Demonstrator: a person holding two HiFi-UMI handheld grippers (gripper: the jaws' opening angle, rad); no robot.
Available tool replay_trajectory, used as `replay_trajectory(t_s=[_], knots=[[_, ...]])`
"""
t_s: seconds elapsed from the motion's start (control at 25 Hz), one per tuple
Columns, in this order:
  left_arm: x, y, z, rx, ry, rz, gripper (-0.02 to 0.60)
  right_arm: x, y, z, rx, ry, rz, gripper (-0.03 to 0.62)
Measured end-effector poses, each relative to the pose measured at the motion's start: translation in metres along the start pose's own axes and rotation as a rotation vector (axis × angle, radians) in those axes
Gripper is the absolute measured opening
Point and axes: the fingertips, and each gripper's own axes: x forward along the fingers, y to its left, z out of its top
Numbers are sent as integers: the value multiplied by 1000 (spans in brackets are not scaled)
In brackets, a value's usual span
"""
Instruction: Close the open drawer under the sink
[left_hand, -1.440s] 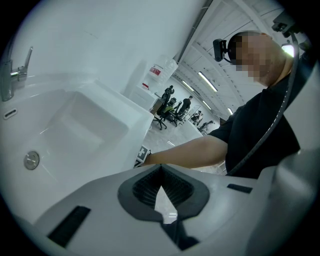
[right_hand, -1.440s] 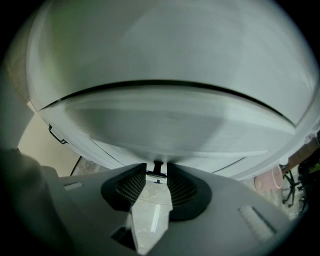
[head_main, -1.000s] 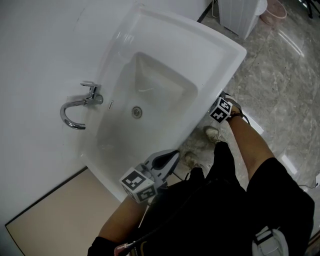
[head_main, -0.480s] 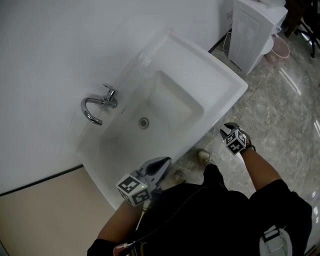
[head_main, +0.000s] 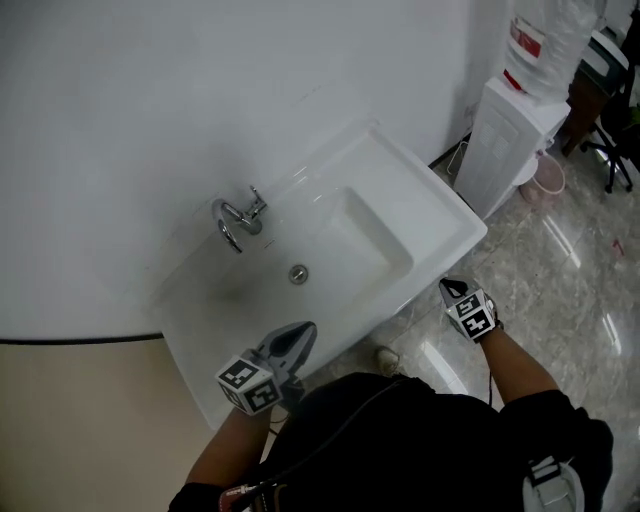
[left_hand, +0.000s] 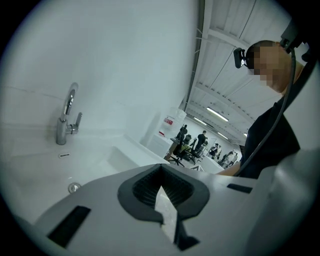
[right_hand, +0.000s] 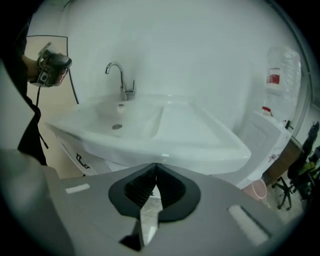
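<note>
White glossy rectangular sink (head_main: 440, 228) | left tool (head_main: 306, 330) jaws together | right tool (head_main: 448, 289) just closed, empty

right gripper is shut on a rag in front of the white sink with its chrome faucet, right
No rag. The right gripper is shut, its jaws just closed, on nothing, as the right gripper view shows. It is in front of the white sink with its chrome faucet.

No legible text found — red label (head_main: 524, 42) on water bottle (head_main: 556, 28), one o'clock, too small to read.
</note>
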Motion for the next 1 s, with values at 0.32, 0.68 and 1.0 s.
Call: replay_trajectory(t_s=[0.32, 0.68, 1.0], knots=[[-103, 32, 47, 4, -197, 120, 0, -37, 34, 117, -33, -164, 27, 2], [-235, 66, 65, -13, -396, 300, 0, -54, 117, 264, -63, -371, 180, 0], [-327, 86, 63, -36, -534, 448, 0, -57, 208, 360, -117, -471, 364, 0]])
